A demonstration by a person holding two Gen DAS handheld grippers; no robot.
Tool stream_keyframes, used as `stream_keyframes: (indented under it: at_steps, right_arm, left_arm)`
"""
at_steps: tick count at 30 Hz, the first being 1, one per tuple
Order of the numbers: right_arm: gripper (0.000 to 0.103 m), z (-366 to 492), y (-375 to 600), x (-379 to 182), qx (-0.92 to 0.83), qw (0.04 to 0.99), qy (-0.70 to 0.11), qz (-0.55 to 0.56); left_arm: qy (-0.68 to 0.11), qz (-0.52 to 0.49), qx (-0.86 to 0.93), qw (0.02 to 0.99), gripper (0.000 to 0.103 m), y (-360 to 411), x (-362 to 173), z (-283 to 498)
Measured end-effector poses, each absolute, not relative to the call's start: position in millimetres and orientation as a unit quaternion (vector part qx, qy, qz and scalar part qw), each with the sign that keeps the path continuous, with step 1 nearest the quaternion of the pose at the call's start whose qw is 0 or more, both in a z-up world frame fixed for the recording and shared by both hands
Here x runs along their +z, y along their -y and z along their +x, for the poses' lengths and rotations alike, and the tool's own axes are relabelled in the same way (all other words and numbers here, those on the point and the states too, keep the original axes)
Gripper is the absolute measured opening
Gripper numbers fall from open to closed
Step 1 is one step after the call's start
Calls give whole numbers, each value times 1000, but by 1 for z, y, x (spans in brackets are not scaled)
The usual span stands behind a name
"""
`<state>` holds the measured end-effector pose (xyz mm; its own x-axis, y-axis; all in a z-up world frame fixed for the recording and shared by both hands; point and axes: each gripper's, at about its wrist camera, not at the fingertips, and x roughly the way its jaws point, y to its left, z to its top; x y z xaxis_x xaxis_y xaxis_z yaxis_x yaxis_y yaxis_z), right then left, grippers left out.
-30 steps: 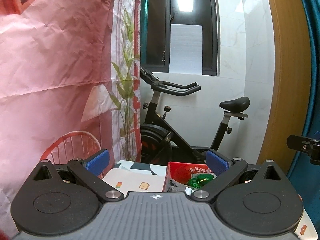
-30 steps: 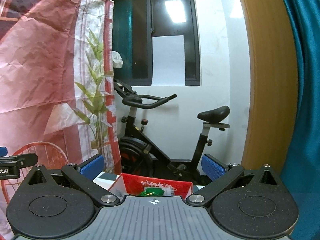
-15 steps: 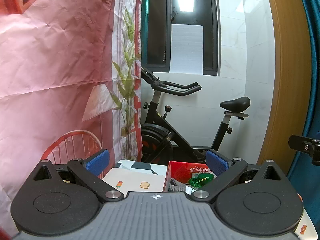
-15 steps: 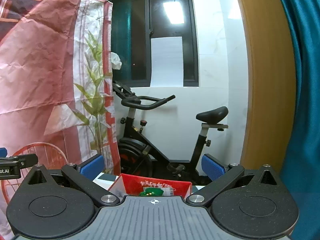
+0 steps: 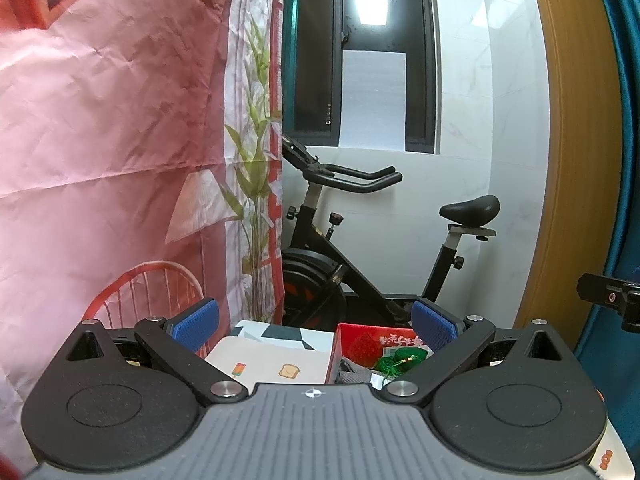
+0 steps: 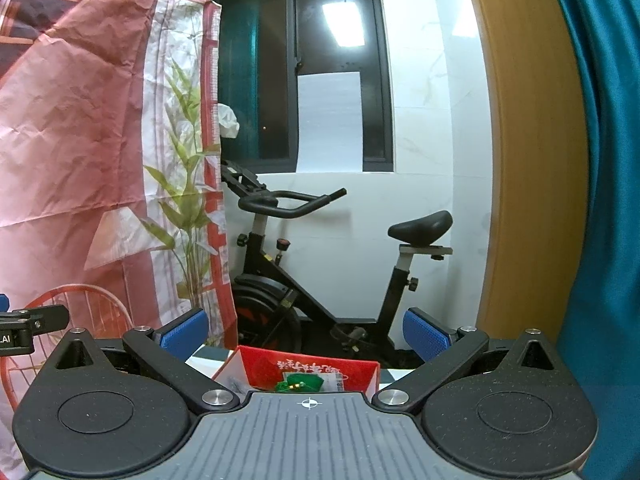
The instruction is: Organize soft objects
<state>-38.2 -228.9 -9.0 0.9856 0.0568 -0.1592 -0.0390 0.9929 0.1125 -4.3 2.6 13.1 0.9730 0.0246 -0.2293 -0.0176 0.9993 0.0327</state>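
A: Left wrist view first. My left gripper [image 5: 314,326] is spread wide with nothing between the blue pads [image 5: 195,319]. Under it lies a white cloth [image 5: 276,364] printed with a popsicle and a toast slice; just right of it is the red box [image 5: 360,340], holding a green tasselled thing [image 5: 396,360] and grey fabric.

B: And the step?

A: Judged as approach. I would tip the nose down before closing (the fingers point at the exercise bike [image 5: 352,256], not at the cloth).

B: Right wrist view?

A: My right gripper [image 6: 304,336] is equally wide and empty, centred over the red box [image 6: 308,368]. Only this view shows the box's far wall head-on; only the left shows the cloth, and the green item's tassels.
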Motion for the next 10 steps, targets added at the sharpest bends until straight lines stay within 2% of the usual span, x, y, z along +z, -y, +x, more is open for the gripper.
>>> stream_keyframes:
  at_steps: [10]
  right_arm:
    - [103,-37,232,-11,22,995,-84,55]
  left_arm:
    - [-116,18,11,993,103,-1,11,-6]
